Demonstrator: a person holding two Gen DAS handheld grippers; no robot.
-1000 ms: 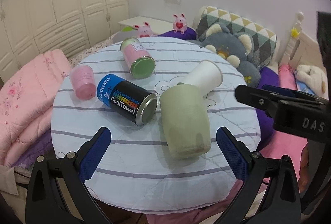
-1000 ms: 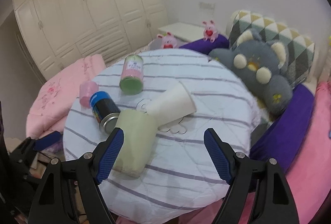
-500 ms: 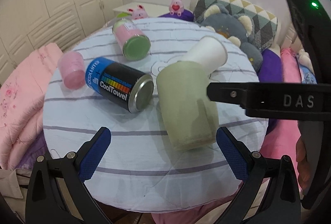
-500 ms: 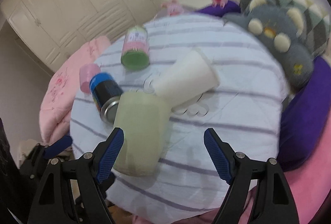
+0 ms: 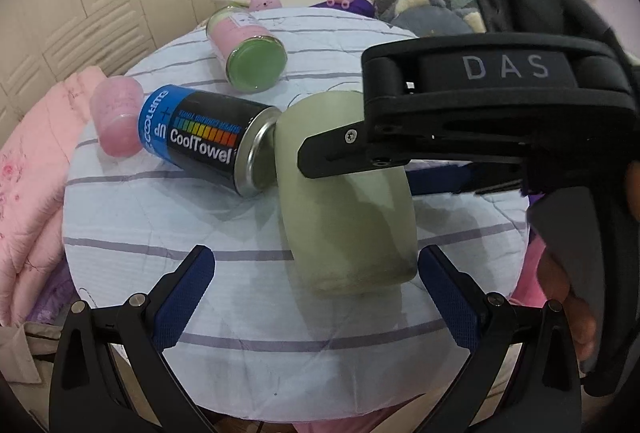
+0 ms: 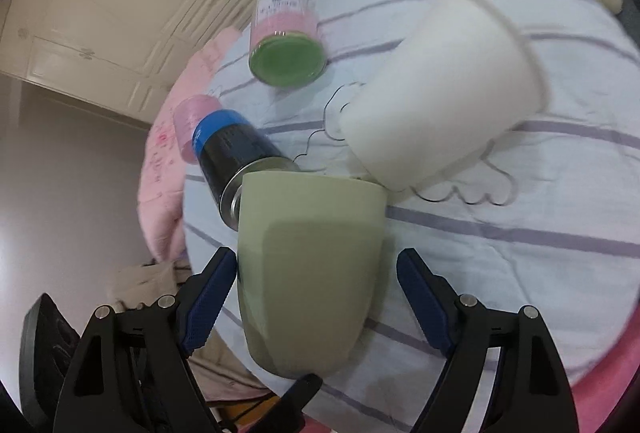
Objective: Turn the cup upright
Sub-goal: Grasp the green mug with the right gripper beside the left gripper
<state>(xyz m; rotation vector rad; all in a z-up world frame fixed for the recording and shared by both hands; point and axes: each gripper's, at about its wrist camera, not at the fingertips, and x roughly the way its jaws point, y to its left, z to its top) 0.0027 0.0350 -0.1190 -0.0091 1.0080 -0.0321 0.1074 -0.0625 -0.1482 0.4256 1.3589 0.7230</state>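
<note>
The right gripper (image 6: 316,301) has its blue pads spread wide, one on each side of the green cup (image 6: 308,273); the left pad sits just beside or touching the cup wall, the right pad shows a clear gap, so nothing is clamped. The left gripper (image 5: 316,297) is also held apart, with the cup's rounded closed end just ahead of its pads and nearer the right one.

The cup lies on its side on the striped round table (image 5: 168,233). Its long axis runs away from both sets of fingers, base towards them and the wider rim end pointing outward, where it meets the black-and-blue can (image 5: 200,141). Beyond and right of the right fingers a white cup (image 6: 440,93) also lies tipped over.

By my reading, the flip has not begun: approach is done; closing, lifting and rotating upright remain.
</note>
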